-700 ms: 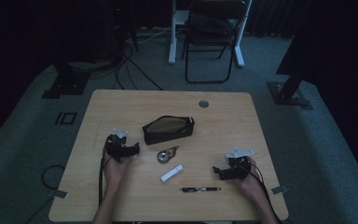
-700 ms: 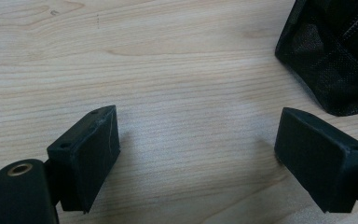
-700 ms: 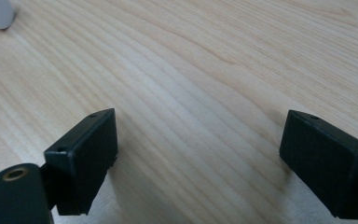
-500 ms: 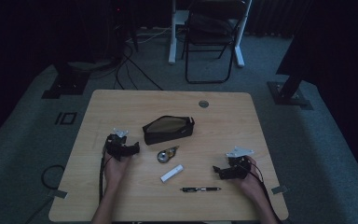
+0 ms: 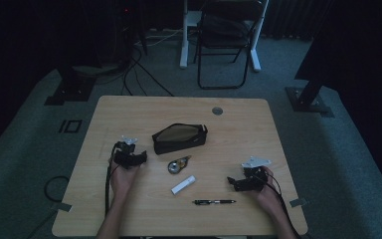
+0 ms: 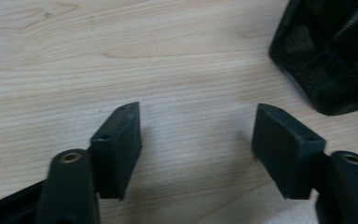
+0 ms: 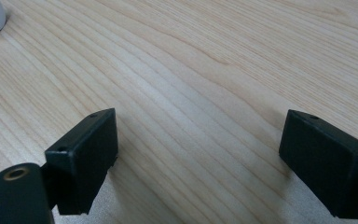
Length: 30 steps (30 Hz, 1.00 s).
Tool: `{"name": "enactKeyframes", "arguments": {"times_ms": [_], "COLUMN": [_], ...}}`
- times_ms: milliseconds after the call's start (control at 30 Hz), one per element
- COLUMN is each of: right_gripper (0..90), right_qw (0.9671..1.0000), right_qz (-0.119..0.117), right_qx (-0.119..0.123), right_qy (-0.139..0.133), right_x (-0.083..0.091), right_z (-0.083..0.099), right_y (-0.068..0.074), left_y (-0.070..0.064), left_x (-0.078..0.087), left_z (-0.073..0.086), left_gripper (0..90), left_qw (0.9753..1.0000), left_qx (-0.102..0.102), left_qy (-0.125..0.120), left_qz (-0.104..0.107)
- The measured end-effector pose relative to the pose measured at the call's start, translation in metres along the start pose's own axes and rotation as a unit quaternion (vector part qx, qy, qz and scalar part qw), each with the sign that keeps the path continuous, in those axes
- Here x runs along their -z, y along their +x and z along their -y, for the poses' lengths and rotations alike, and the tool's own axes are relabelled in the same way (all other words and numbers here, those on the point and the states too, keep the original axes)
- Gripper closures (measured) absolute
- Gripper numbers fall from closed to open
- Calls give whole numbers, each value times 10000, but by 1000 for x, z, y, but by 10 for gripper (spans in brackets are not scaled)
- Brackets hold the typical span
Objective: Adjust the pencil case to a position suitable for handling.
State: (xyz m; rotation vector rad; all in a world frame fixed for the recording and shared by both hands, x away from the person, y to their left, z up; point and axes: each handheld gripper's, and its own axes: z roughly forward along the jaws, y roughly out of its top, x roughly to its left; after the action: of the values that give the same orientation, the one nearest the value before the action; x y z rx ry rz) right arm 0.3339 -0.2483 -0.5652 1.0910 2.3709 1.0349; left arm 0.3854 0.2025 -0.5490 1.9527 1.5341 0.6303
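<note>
On the wooden table point(image 5: 258, 124), the left gripper point(image 5: 140, 158) rests near the left edge with its jaws spread wide over bare wood, holding nothing; the dark zippered pouch point(image 5: 180, 138) lies just beside it toward the table's middle. The right gripper point(image 5: 233, 182) sits near the right front corner, jaws also wide and empty. Between the two lie a tape dispenser point(image 5: 177, 164), a small white stick point(image 5: 183, 184) and a black pen point(image 5: 214, 202) along the front edge.
</note>
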Motion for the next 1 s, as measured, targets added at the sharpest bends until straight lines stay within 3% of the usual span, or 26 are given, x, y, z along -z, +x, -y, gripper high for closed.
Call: {"name": "enactKeyframes", "arguments": {"times_ms": [100, 167, 300, 800, 1000], "right_gripper": [115, 115, 115, 115, 116], "right_qw": [10000, 10000, 10000, 10000, 10000], "right_qz": [6, 6, 6, 7, 24], "right_qx": [-7, -5, -2, -3, -19], "right_qy": [1, 0, -1, -1, -4], "right_x": [0, 0, 0, 0, 0], "right_z": [0, 0, 0, 0, 0], "right_y": [0, 0, 0, 0, 0], "left_y": [0, 3, 6, 7, 0], "left_x": [2, 4, 15, 42, 45], "left_z": [-1, -1, -4, -31, -48], "left_gripper": [413, 447, 472, 474, 474], "left_qw": [10000, 9997, 9990, 9956, 9939], "left_qx": [-46, 14, 71, -3, -157], "left_qy": [48, 42, -198, -777, -921], "left_qz": [50, 237, 406, 526, 579]}}
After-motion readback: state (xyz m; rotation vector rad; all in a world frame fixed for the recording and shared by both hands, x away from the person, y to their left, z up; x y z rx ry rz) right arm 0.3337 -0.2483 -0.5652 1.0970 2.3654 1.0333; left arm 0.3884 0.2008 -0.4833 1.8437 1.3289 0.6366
